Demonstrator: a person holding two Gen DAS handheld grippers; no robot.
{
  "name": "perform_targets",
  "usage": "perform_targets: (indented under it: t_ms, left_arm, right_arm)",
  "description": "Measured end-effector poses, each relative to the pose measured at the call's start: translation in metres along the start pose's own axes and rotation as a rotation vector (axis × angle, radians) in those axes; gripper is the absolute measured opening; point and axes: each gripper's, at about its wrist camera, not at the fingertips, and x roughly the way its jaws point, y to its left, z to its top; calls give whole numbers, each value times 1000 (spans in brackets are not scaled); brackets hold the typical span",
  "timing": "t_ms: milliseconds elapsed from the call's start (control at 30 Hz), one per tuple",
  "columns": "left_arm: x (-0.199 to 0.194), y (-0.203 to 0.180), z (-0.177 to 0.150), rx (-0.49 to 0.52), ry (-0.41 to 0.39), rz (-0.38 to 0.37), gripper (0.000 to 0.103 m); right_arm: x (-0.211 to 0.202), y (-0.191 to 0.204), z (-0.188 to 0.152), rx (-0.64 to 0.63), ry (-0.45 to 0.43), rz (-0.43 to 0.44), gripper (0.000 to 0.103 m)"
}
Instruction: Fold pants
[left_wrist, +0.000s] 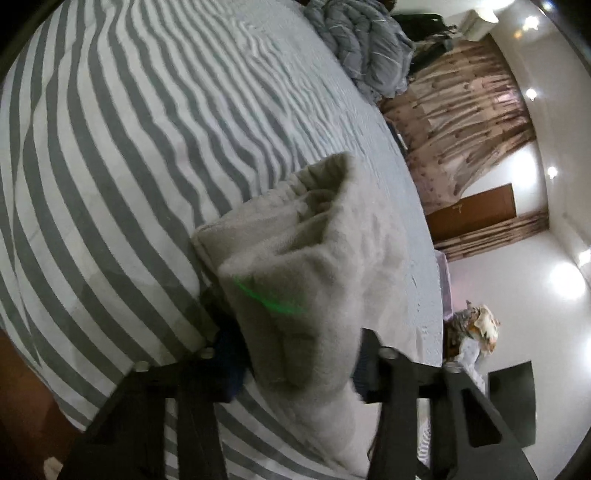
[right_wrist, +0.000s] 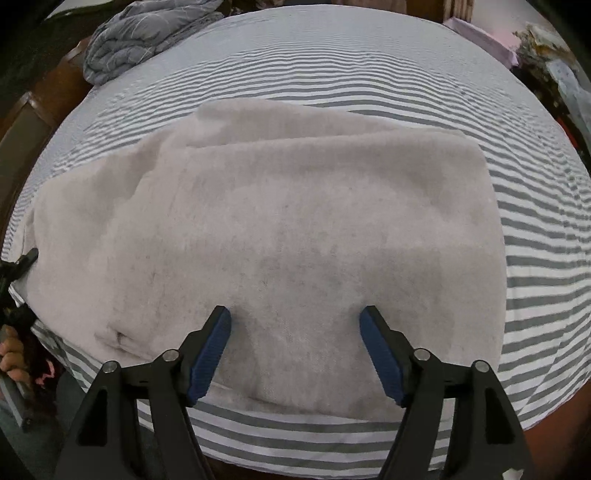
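There were two tongs, one in each hand. The left gripper (left_wrist: 295, 343) had its two black fingers closed on a thick bunch of the pants (left_wrist: 295, 258). The soft, pale cloth filled the whole gap between the fingers and bulged out past them. One blue pad (left_wrist: 231, 354) peeked out beside the cloth; the other was hidden. A thin green streak of light lay across the fold.

The right gripper (right_wrist: 295, 350) pointed down at the pants (right_wrist: 277, 221) with its jaws wide apart. Its two blue pads (right_wrist: 208, 354) held nothing. The pants lay under them, and I could not tell if the tips touched the cloth.

There was one pair of pants, fuzzy and cream-white. It lay folded in a wide flat shape on the striped bed sheet (right_wrist: 535, 295), near the bed's front edge. The right tongs were above the pants' near edge. The left tongs (right_wrist: 22, 266) sat at the pants' far left end, where a person's hand (right_wrist: 13, 360) showed just below.

Past the pants, at the far left corner of the bed, lay one crumpled grey blanket (right_wrist: 140, 40). Beyond the bed hung one brown curtain (left_wrist: 461, 122), with one brown door (left_wrist: 476, 210) close by.
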Motion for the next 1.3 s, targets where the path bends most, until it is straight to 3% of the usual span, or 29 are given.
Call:
perform_targets:
  t_ms: [233,400,567,767,967,1133,1300]
  left_arm:
    - [-13,-44,-5,113,-48,19,21]
    - [-23,-95,-7,190,-57,16,18]
    - [-26,-171,-29,382,-76,21,18]
    - [-8,-274,-100,713,-59,16,17]
    - [44,-334,-183,888,17,33,16]
    - [86,-356,-256,995,71,67,16]
    - [126,-346,-316,1080,120,154,17]
  right_arm:
    - [3,6,2,-7,0,-4,79]
    - [-4,-5,4,42,-14,60,79]
    - [-19,-22,5,112,-51,131,77]
    - [-46,-63,-6,189,-121,166,77]
    - [-58,-129,-30,321,-148,184,77]
    - [-55,-181,-56,434,-145,207,77]
    - [-46,-212,-69,488,-134,223,78]
